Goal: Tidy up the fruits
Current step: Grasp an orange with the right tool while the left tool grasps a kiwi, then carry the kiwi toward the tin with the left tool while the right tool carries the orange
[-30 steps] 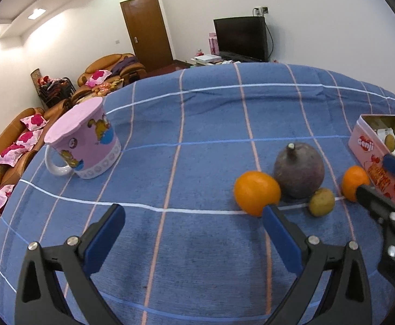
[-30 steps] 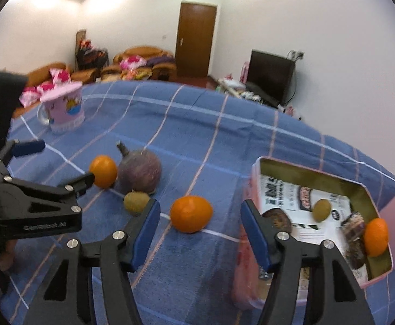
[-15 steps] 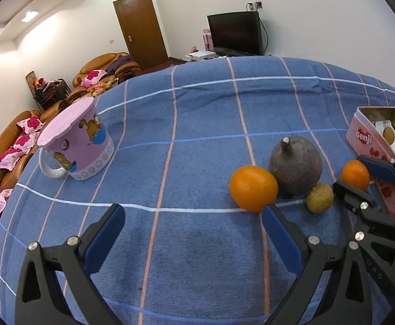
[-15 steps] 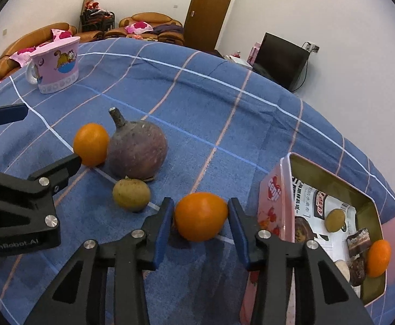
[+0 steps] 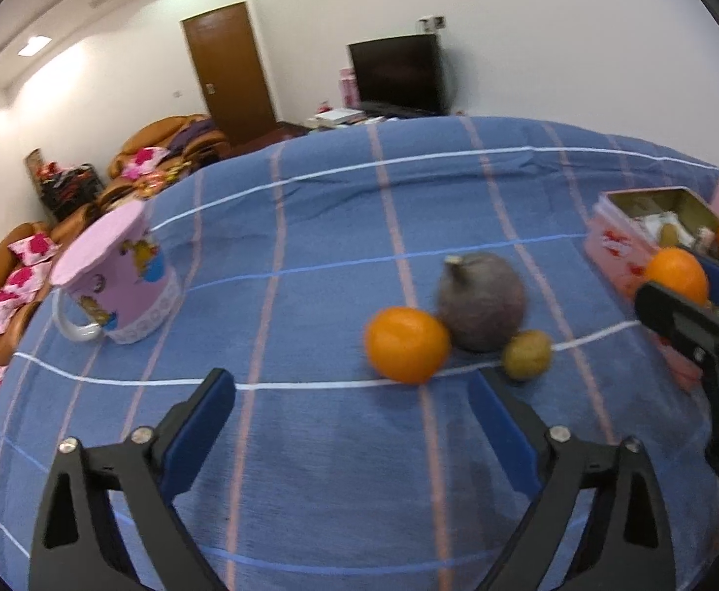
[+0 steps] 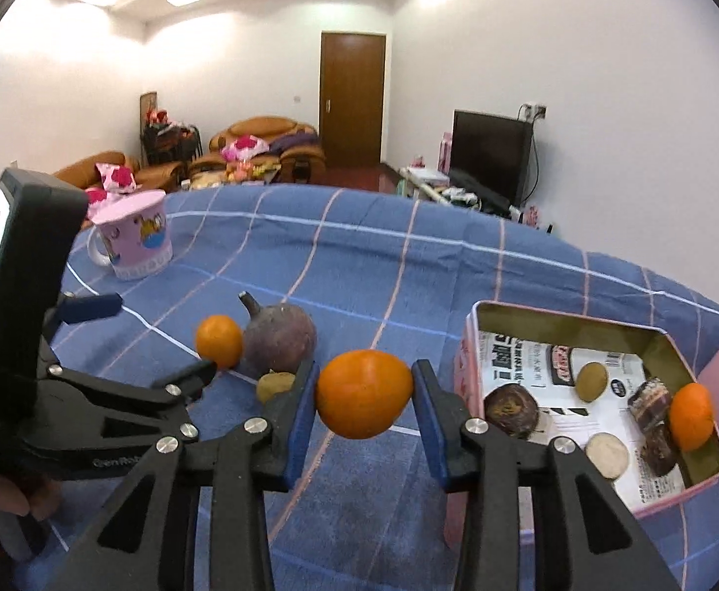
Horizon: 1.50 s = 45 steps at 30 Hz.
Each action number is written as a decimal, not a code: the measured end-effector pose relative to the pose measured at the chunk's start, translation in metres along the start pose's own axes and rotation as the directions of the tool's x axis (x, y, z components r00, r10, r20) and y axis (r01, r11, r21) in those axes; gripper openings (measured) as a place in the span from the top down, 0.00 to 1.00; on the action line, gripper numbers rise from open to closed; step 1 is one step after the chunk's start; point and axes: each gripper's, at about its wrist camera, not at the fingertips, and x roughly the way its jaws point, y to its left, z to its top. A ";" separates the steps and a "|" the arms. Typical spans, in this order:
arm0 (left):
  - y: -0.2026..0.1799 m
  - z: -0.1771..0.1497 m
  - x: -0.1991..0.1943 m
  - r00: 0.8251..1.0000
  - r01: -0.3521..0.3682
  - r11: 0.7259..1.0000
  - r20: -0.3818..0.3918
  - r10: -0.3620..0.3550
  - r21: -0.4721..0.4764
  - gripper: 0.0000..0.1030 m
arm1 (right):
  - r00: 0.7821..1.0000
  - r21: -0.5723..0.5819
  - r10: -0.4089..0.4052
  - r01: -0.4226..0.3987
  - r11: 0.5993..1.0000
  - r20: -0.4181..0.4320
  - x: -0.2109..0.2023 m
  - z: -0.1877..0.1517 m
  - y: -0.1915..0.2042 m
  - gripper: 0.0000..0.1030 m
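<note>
An orange (image 6: 363, 393) sits pinched between the blue pads of our right gripper (image 6: 364, 401), lifted clear of the blue checked tablecloth (image 6: 359, 266), its slightly longer axis running side to side from one pad to the other. It hangs just left of the pink tin (image 6: 468, 359), short of the rim. From the left wrist view the same orange (image 5: 676, 276) shows beside the tin's near wall (image 5: 615, 251), gripped by the right tool.

Inside the tin lie a second small orange (image 6: 690, 415) against the far right wall, a green-brown fruit (image 6: 592, 382) near the middle, a dark round fruit (image 6: 511, 408) at the near left and a pale disc (image 6: 606, 455).

Left of the tin, on the cloth, three fruits cluster: a dark purple fruit (image 6: 278, 338) with its stem (image 6: 250, 303) pointing up and to the left, another orange (image 6: 219, 340) touching its left side, and a small brownish fruit (image 6: 275, 384) just in front of it.

Our left gripper (image 5: 354, 423) hangs above the cloth near that cluster, fingers spread wide with nothing between them. Well left of the tin stands a pink cartoon mug (image 6: 133, 241), covered by a pink lid.
</note>
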 end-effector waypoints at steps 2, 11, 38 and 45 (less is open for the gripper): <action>-0.006 0.000 -0.004 0.999 0.035 0.999 0.011 -0.035 0.004 0.15 | 1.000 0.004 -0.008 0.008 1.000 0.015 -0.004 0.000 -0.001 0.61; -0.042 0.006 0.002 0.986 0.164 0.986 -0.036 -0.164 -0.001 0.39 | 0.998 0.087 -0.050 0.048 0.995 0.025 -0.004 0.001 -0.022 0.61; -0.018 0.010 -0.021 0.988 -0.098 0.989 0.112 0.111 -0.109 0.72 | 0.995 0.087 -0.007 -0.001 0.996 0.096 -0.013 -0.001 -0.017 0.61; 0.007 0.004 -0.030 0.982 -0.069 0.976 0.156 0.102 -0.206 0.72 | 0.990 0.040 -0.003 -0.002 0.999 0.140 -0.023 -0.003 0.003 0.61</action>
